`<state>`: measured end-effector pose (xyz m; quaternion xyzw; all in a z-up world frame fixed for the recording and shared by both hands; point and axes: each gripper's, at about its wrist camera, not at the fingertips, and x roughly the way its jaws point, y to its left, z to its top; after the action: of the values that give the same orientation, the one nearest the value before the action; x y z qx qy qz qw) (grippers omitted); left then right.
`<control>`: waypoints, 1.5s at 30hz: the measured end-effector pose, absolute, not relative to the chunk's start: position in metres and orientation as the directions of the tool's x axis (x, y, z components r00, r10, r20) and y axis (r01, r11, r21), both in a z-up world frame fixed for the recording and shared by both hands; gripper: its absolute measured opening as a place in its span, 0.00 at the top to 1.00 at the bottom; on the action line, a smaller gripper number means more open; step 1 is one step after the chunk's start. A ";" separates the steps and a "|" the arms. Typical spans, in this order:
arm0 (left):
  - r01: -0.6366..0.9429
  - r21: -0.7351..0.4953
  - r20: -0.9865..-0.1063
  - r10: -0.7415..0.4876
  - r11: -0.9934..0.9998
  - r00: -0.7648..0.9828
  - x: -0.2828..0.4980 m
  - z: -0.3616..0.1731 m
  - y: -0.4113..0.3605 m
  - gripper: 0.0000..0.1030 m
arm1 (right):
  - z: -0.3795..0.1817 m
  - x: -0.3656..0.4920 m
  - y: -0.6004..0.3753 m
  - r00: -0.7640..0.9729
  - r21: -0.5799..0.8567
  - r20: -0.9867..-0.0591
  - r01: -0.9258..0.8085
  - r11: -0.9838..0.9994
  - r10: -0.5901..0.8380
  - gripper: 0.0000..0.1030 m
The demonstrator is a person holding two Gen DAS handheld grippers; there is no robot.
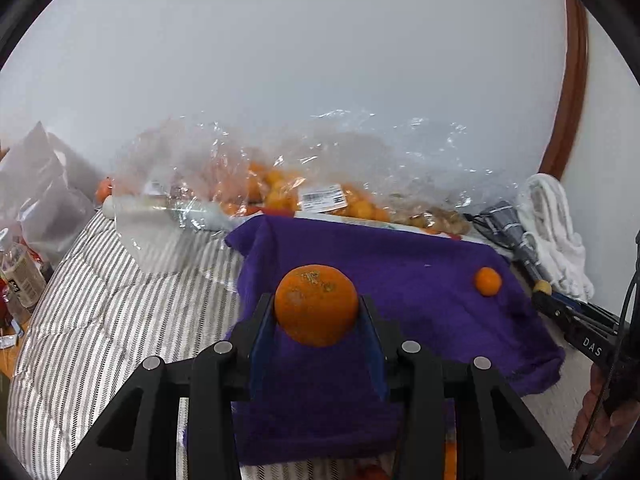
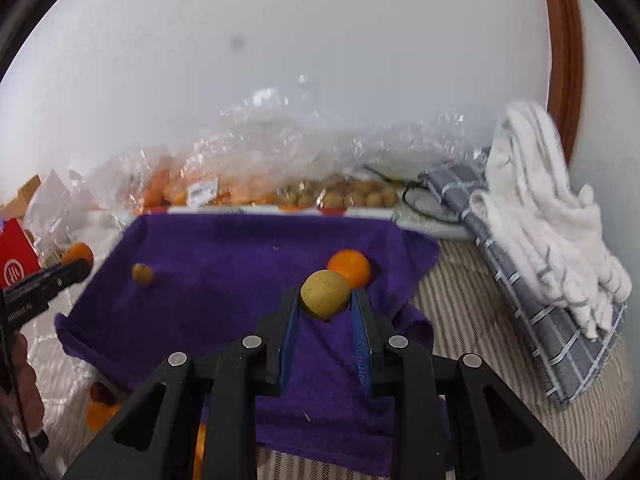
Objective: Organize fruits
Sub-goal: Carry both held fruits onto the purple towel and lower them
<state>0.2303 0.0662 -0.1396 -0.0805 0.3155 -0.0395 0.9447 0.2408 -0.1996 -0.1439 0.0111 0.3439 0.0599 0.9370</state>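
We are pinching an orange (image 1: pixel 316 306) in the left gripper (image 1: pixel 317 312) and a yellowish fruit (image 2: pixel 325 294) in the right gripper (image 2: pixel 326 300), both over the purple towel (image 1: pixel 400 264) on the bed.

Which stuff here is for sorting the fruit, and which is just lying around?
For the job: big round orange in left gripper; small yellow-brown fruit in right gripper; purple cloth; clear plastic fruit bags.
Lying about: white towel; grey checked cloth.
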 end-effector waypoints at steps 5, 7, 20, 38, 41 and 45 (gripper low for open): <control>0.021 -0.186 -0.615 -0.133 0.982 0.777 0.236 -0.149 0.067 0.62 | -0.161 0.250 -0.203 0.728 0.044 -0.680 -0.087 0.995 0.094 0.75; 0.023 -0.174 -0.618 -0.128 0.984 0.776 0.237 -0.152 0.065 0.62 | -0.166 0.252 -0.206 0.718 0.045 -0.691 -0.076 0.996 0.086 0.75; 0.020 -0.139 -0.655 -0.107 0.990 0.748 0.247 -0.169 0.063 0.62 | -0.184 0.258 -0.205 0.687 0.040 -0.722 -0.070 0.997 0.077 0.75; 0.046 -0.138 -0.679 -0.128 0.989 0.723 0.250 -0.172 0.058 0.62 | -0.195 0.263 -0.201 0.659 0.020 -0.749 -0.082 0.996 0.069 0.75; 0.051 -0.134 -0.683 -0.129 0.990 0.719 0.251 -0.173 0.056 0.62 | -0.196 0.262 -0.200 0.660 0.014 -0.748 -0.085 0.996 0.067 0.75; 0.055 -0.126 -0.684 -0.127 0.990 0.719 0.251 -0.173 0.055 0.62 | -0.196 0.262 -0.200 0.660 0.012 -0.748 -0.086 0.996 0.066 0.72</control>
<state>0.2508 0.0545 -0.1726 -0.0485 0.3718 -0.0491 0.9257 0.2618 -0.2004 -0.1962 -0.0120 0.4100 0.0418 0.9111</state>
